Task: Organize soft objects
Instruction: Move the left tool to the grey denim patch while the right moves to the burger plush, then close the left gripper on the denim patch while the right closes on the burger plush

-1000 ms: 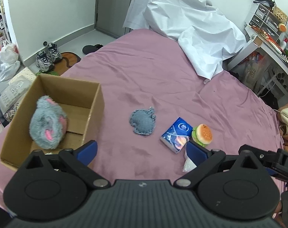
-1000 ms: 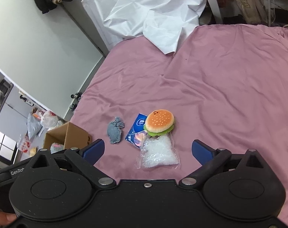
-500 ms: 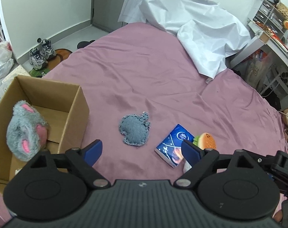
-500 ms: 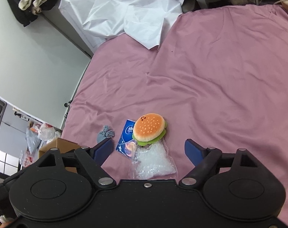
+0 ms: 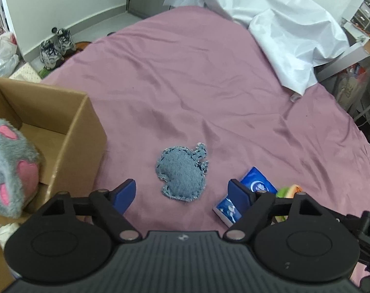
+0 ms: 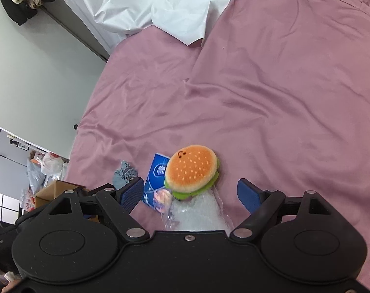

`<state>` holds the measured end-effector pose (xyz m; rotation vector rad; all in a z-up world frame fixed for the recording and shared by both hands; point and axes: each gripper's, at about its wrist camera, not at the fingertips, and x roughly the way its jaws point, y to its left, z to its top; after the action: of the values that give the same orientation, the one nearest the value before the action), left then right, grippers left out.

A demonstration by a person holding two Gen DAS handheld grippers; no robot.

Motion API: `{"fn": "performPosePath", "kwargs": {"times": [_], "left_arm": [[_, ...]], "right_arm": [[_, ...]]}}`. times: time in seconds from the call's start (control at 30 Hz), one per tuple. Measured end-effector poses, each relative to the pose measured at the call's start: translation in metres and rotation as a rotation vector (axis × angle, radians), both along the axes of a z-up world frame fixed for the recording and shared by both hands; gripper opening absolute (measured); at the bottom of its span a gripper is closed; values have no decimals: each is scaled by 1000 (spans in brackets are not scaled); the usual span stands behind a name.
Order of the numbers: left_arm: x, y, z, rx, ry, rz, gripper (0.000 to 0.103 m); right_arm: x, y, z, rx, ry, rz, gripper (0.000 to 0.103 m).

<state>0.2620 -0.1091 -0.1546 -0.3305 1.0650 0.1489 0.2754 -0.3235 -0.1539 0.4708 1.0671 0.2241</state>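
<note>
The left hand-held gripper (image 5: 181, 191) hangs spread apart, empty, straddling the denim pad (image 5: 182, 174) on the bed (image 5: 209, 85), likely to carry it to the cardboard box (image 5: 80, 131). The right hand-held gripper (image 6: 188, 194), also gaping and empty, frames the burger plush (image 6: 191, 171).

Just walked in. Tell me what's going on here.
A person is sorting soft things on a pink bedsheet. The open left hand-held gripper hovers over a blue denim patch toy; the open right hand-held gripper hovers over an orange plush burger. A grey-pink furry plush already sits in the brown cardboard box.
</note>
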Motion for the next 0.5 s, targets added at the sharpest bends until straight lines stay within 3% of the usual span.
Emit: {"fn": "performPosePath", "kwargs": {"times": [0.27,0.5], "left_arm": [[21,-4,-23,4,54,-19,81],[30,0,-36,-7,103,-15,63]], "right_arm": [[13,9,-15,-41,7,24,83],[23,17,-29,-81,33,17,83]]}}
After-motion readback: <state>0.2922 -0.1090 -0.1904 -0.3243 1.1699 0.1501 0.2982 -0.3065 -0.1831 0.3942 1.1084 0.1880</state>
